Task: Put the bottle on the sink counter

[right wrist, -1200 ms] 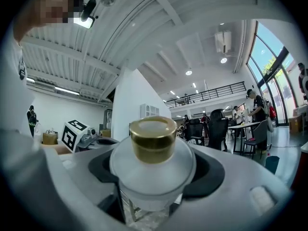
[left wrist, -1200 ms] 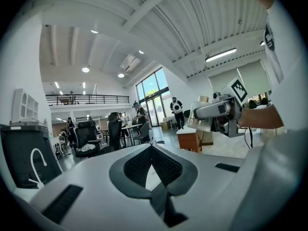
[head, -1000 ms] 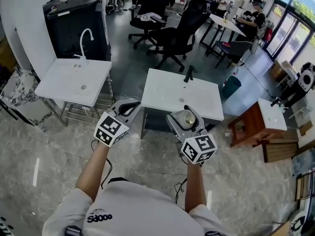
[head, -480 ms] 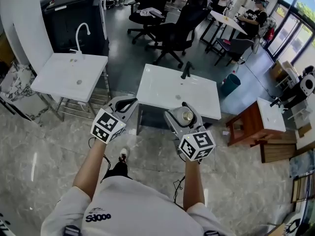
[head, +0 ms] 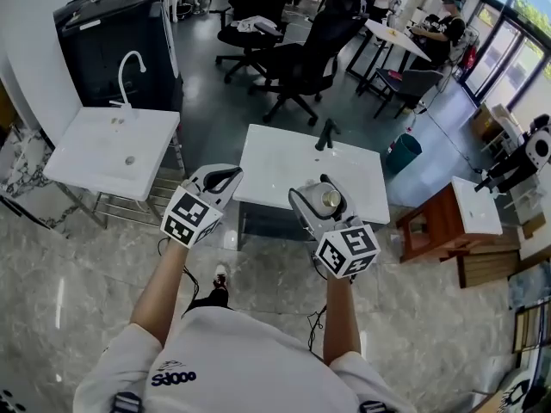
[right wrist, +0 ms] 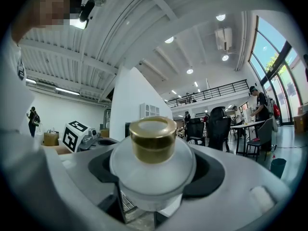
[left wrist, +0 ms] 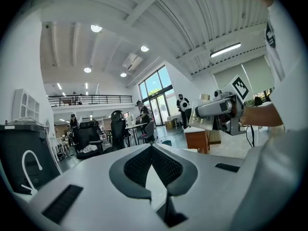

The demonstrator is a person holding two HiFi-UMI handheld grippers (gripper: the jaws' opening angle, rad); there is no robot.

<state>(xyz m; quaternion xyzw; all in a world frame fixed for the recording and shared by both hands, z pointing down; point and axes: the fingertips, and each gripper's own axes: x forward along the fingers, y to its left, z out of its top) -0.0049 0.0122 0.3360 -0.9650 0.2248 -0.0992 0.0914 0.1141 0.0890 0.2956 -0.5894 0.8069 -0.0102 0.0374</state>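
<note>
A clear bottle with a gold cap [head: 330,200] stands upright between the jaws of my right gripper [head: 327,203], which is shut on it. In the right gripper view the bottle [right wrist: 153,147] fills the middle, clamped in the right gripper [right wrist: 153,170]. It hangs above the near edge of the white sink counter [head: 284,166], which has a black faucet [head: 325,133] at its far edge. My left gripper [head: 215,181] floats by the counter's near left corner, shut and holding nothing. In its own view the left gripper [left wrist: 152,150] shows its pads meeting at the tip.
A second white sink [head: 95,149] with a white faucet [head: 129,63] stands at the left before a dark cabinet [head: 116,28]. Black office chairs [head: 297,54] and tables with seated people [head: 439,24] are behind. A wooden stand [head: 439,218] is at the right, and the floor is marble.
The person has stepped slightly, so both sinks have drifted left in the view. Both grippers keep the same stance, and the bottle stays clamped in the right one.
</note>
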